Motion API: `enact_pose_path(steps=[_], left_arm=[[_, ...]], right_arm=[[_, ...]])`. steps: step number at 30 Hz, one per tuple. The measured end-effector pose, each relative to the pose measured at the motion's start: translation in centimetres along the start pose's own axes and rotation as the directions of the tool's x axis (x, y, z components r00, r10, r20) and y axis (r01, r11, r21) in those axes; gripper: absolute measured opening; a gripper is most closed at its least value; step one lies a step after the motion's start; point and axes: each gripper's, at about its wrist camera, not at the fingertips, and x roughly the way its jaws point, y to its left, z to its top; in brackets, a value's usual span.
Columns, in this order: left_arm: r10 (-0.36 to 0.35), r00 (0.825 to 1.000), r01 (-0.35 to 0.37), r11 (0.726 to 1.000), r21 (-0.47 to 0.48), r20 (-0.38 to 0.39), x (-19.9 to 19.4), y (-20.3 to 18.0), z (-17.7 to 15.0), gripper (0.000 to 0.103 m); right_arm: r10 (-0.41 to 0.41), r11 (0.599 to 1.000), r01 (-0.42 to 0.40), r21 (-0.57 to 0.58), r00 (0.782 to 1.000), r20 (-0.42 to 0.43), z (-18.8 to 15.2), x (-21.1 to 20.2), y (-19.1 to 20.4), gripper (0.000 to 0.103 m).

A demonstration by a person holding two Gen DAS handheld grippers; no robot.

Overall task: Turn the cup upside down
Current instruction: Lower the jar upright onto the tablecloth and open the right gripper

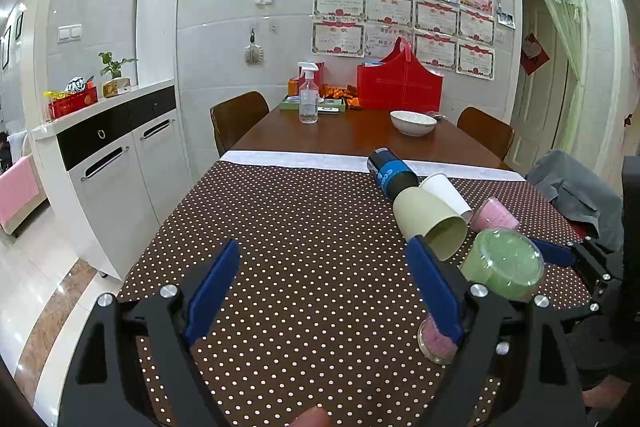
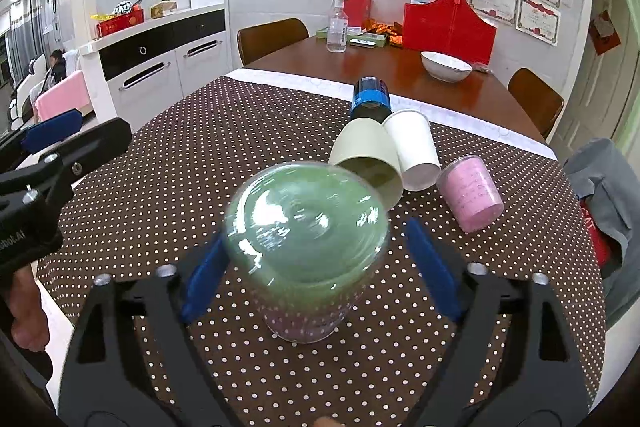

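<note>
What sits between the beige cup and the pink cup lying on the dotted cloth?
A white paper cup on its side, touching the beige cup, with a small gap to the pink cup; clearest in the right wrist view.

Left wrist view: sits low over polka-dot tablecloth (image 1: 280, 227), faces down table toward tiled wall; cup cluster off to right, near. Right wrist view: same heading, set further right, green cup (image 2: 306, 227) very close, filling centre. Shared: tablecloth, lying cups, white bowl (image 1: 413, 123) (image 2: 446, 66), red bag (image 1: 400, 83) (image 2: 448, 27), cabinet.
</note>
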Motion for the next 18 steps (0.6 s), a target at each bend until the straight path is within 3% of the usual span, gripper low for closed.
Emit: enact_pose_path(steps=[1, 12, 18], left_arm=[[0.000, 1.000, 0.000, 1.000, 0.002, -0.001, 0.0, 0.0, 0.0, 0.084], [0.004, 1.000, -0.004, 1.000, 0.006, 0.020, -1.0, -0.3, 0.5, 0.084], [0.001, 0.999, -0.002, 1.000, 0.018, 0.041, -1.9, -0.8, 1.2, 0.084]], right_arm=[[0.003, 1.000, -0.003, 0.007, 1.000, 0.004, -0.1, 0.0, 0.0, 0.097], [0.072, 0.995, -0.077, 0.067, 0.995, 0.069, 0.0, -1.7, -1.0, 0.097], [0.061, 0.994, -0.070, 0.084, 0.992, 0.107, 0.3, -3.1, -1.4, 0.097]])
